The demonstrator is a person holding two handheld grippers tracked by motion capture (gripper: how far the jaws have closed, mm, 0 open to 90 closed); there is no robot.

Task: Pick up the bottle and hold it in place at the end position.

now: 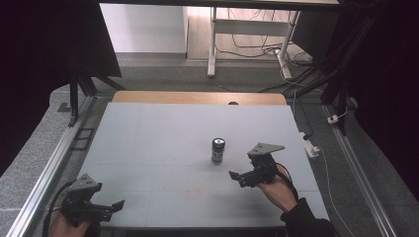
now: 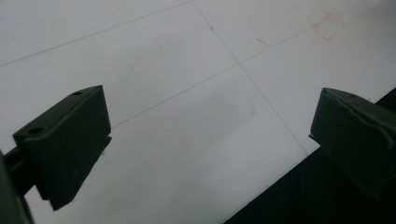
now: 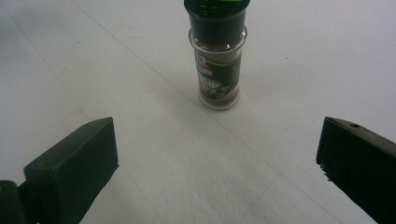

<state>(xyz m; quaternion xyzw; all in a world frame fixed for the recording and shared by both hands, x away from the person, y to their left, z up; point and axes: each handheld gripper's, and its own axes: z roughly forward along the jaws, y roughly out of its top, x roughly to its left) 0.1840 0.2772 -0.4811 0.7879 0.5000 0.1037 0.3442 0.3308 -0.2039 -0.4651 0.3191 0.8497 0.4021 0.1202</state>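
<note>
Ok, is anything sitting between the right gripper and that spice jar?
No. The right gripper is open and aimed at the spice jar, which stands upright ahead of its jaws. Between them lies bare table. The left gripper is far off at the near left corner.

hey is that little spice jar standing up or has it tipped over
Upright. The spice jar stands on its base on the table, dark cap on top, label reading level. The right gripper faces it with jaws open, not touching.
</note>
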